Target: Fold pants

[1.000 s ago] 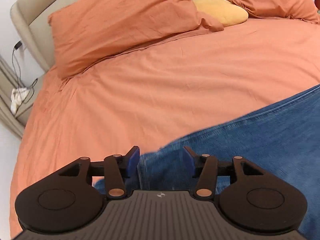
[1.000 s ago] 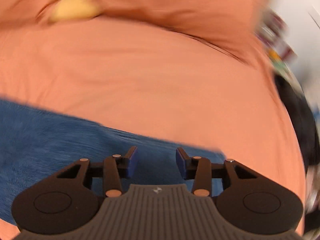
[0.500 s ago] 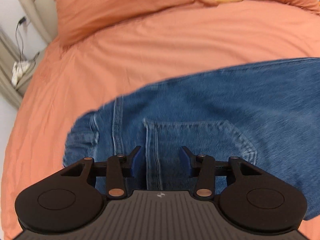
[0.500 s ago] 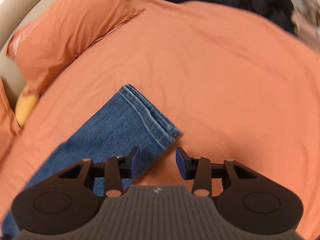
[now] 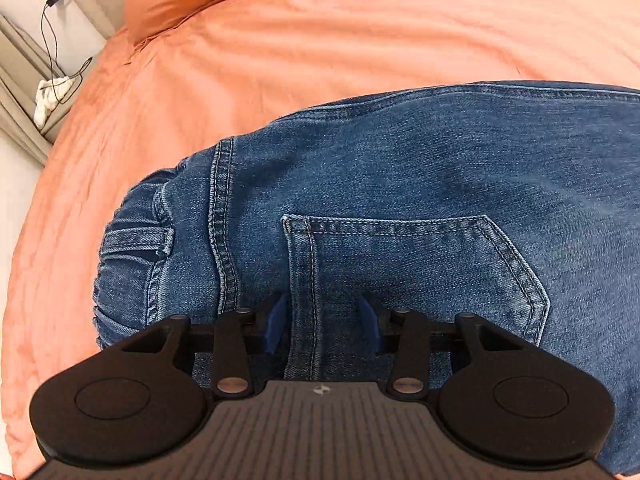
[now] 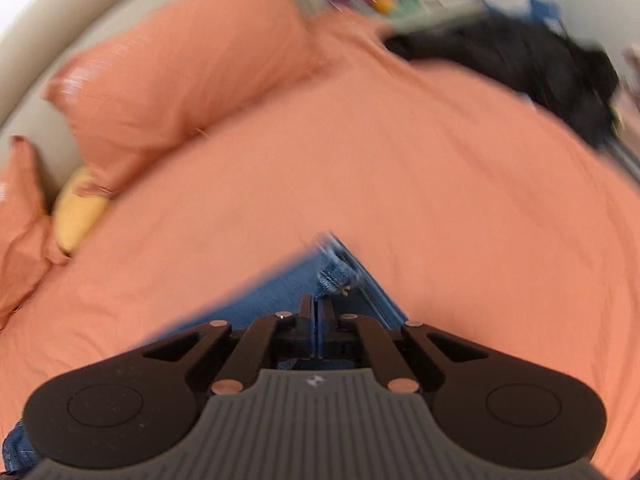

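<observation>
Blue jeans [image 5: 400, 184] lie on the orange bed, back pocket [image 5: 408, 264] up, elastic waistband [image 5: 128, 248] at the left. My left gripper [image 5: 322, 322] is open, low over the jeans, its blue pads either side of the pocket's left seam. In the right wrist view my right gripper [image 6: 318, 306] is shut on the hem of a jeans leg [image 6: 336, 272], and the leg [image 6: 260, 300] trails down to the left. The view is blurred.
The orange bedsheet [image 5: 320, 48] spreads all around. Orange pillows [image 6: 180, 68] and a yellow cushion [image 6: 78, 210] lie by the headboard. A black garment [image 6: 540, 64] sits at the bed's far right corner. A bedside table with a cable [image 5: 52, 88] is at the left.
My right gripper has shut on the leg hem, which it hovered beside before. My left gripper has moved in closer over the back pocket and stays open.
</observation>
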A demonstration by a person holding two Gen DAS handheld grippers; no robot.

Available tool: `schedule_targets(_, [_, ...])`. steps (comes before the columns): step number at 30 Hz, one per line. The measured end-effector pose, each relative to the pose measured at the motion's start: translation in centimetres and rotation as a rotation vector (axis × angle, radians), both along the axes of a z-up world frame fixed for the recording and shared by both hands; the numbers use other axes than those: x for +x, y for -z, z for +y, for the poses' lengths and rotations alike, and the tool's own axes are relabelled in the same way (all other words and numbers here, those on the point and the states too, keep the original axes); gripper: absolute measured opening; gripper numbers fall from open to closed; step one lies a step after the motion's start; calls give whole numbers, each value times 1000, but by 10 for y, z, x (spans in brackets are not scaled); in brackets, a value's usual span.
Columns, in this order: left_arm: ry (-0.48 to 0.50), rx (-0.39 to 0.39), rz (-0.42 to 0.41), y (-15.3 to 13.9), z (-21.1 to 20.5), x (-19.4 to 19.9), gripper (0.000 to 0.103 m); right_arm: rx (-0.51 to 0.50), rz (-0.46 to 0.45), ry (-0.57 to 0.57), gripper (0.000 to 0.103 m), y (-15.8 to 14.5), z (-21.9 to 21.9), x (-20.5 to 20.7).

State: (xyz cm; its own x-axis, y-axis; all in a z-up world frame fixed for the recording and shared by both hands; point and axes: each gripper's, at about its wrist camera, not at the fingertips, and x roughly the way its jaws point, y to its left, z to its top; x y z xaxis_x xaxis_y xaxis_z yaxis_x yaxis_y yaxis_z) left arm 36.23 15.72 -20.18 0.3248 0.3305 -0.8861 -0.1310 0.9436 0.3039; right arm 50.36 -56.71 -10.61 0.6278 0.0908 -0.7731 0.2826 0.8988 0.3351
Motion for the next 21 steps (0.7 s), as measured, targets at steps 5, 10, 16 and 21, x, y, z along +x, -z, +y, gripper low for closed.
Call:
schedule_targets(5, [2, -15, -4, 0, 5, 1, 49, 30, -187, -7, 0, -50, 1, 0])
schedule_targets(10, [17, -3, -3, 4, 5, 2, 49, -23, 47, 63, 0, 36, -17, -7])
schedule_targets(16, [32, 8, 11, 6, 1, 4, 49, 67, 175, 132, 0, 101, -36, -21])
schedule_targets(21, [31, 22, 9, 10, -4, 5, 49, 42, 140, 87, 0, 70, -21, 12])
